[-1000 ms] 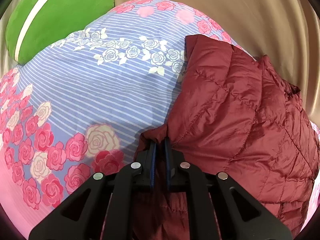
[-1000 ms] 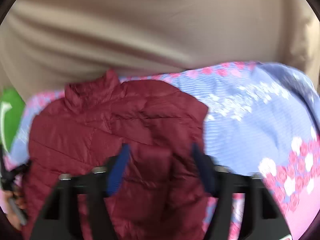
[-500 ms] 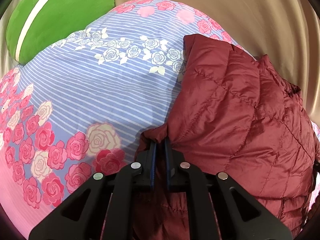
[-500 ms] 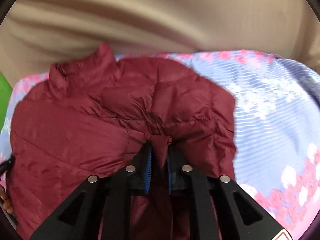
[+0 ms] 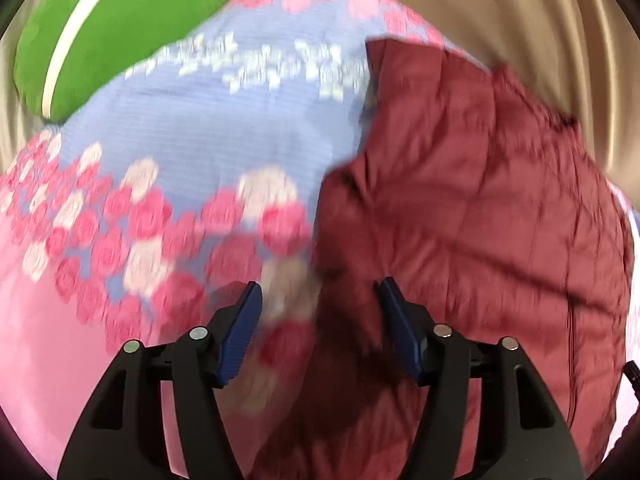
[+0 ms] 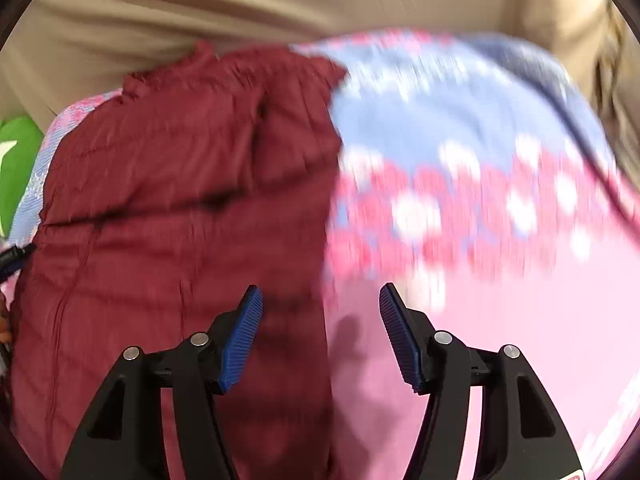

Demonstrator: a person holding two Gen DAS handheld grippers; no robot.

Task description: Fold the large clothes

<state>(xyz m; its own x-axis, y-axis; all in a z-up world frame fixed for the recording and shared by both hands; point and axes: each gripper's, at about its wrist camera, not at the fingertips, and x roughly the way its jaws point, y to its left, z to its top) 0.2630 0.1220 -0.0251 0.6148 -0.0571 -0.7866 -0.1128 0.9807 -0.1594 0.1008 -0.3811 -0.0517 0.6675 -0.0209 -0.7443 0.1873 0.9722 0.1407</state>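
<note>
A bed covered by a flowered sheet (image 5: 224, 128) in blue stripes, pink roses and a plain pink border fills both views, with beige curtain (image 6: 280, 4) behind it. On the sheet lies a dark red quilted jacket (image 5: 480, 208), folded into a long bundle. Its long axis runs away from the cameras toward the curtain, with the stand-up collar (image 6: 200, 56) at the far end and the hem end nearest the grippers. In the left wrist view the jacket takes up the right half of the bed; in the right wrist view (image 6: 168, 200) it takes up the left half. A green cushion (image 5: 108, 28) with a white stripe sits at the far left corner of the bed.

Half a second ago both grippers were pinched tight on a fold of the jacket's near edge; now both have let go, and both views are blurred by motion. The jacket's near edge lies flatter than before.

The left gripper (image 5: 318, 332) is opening, its blue pads standing wide apart, with the jacket's left edge and the sheet below the gap and nothing pinched. The right gripper (image 6: 320, 336) is opening too, equally wide, over the jacket's right edge and the pink border, and it holds nothing.
</note>
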